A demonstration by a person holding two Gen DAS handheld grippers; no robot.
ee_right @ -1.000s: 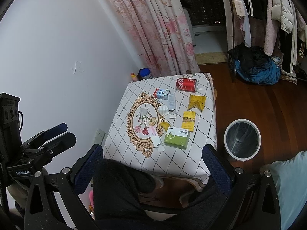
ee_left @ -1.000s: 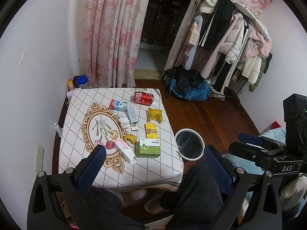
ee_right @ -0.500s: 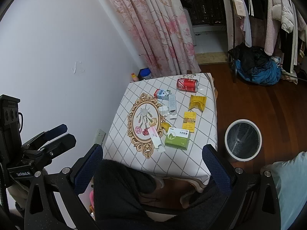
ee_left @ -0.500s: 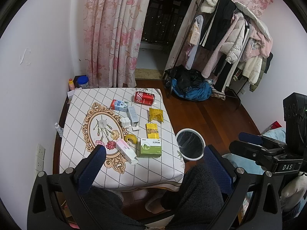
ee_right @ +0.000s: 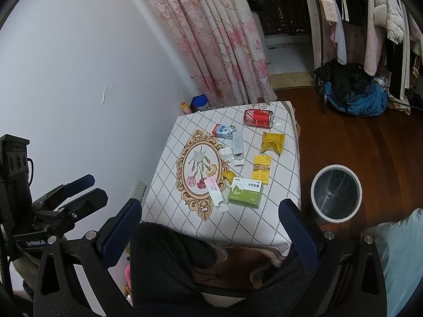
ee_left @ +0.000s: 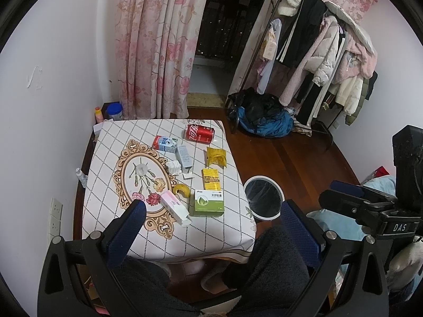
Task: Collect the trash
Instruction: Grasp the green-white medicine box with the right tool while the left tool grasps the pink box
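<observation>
2 grippers hover well above the table (ee_left: 169,233), both spread wide and grasping nothing: the left gripper (ee_left: 211,231) and the right gripper (ee_right: 211,228). Trash lies scattered on the checked cloth: a red cola can (ee_left: 199,133) at the far edge, a green box (ee_left: 209,203) nearest, a yellow packet (ee_left: 216,156), a banana peel (ee_left: 182,190). On the floor just right of the table stands the white bin (ee_left: 263,201).

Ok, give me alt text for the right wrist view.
A small table littered with trash: a red can, a green box, a yellow packet. A round bin stands on the floor beside it, and the open right claw frames the foreground.
</observation>
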